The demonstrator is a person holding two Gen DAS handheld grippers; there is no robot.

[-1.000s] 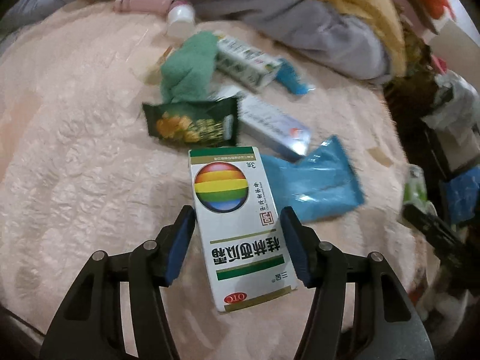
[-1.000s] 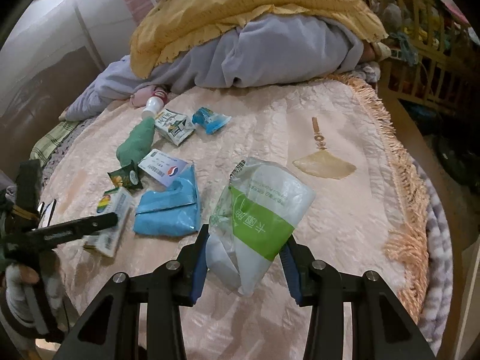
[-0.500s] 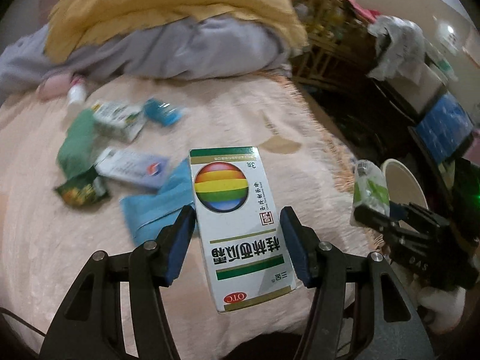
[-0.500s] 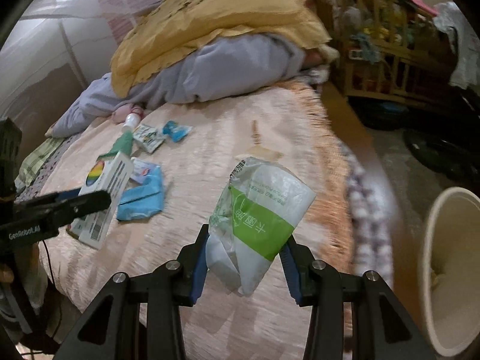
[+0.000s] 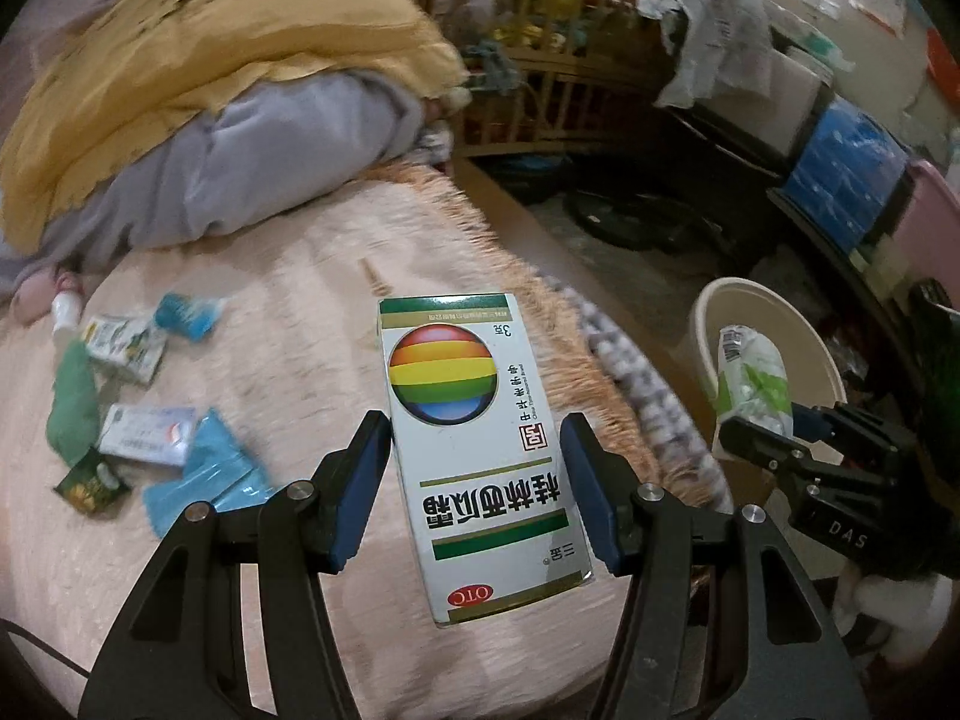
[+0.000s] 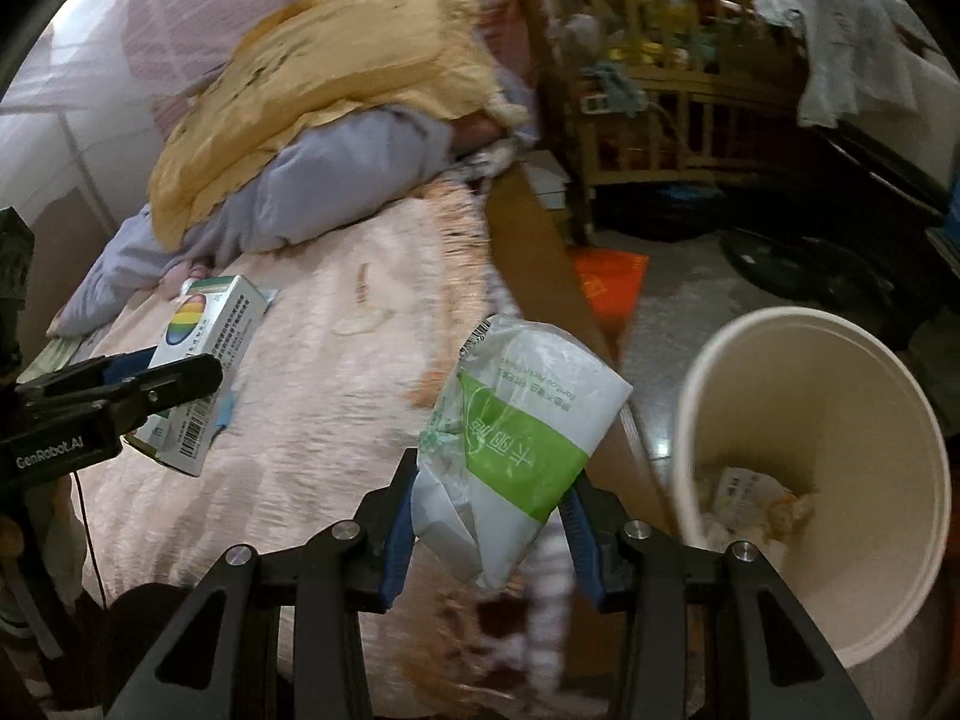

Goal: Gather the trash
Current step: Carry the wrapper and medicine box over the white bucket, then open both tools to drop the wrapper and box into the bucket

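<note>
Left hand-held gripper (image 5: 474, 480) clamped on white medicine box (image 5: 474, 450), held above bed (image 5: 288, 312) edge. Right hand-held gripper (image 6: 489, 525) clamped on green-and-white plastic wrapper (image 6: 522, 438), just left of cream trash bin (image 6: 810, 480). Bin beside bed, paper scraps inside. More packets (image 5: 144, 438) on bed left of box.

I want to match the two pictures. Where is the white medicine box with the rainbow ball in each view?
Left wrist view: the medicine box is at centre, held upright between the pads of the left tool.
Right wrist view: the same box is at the left edge, seen from its side, above the bed.
Shared landmark: the cream trash bin, at the right in both views.
</note>
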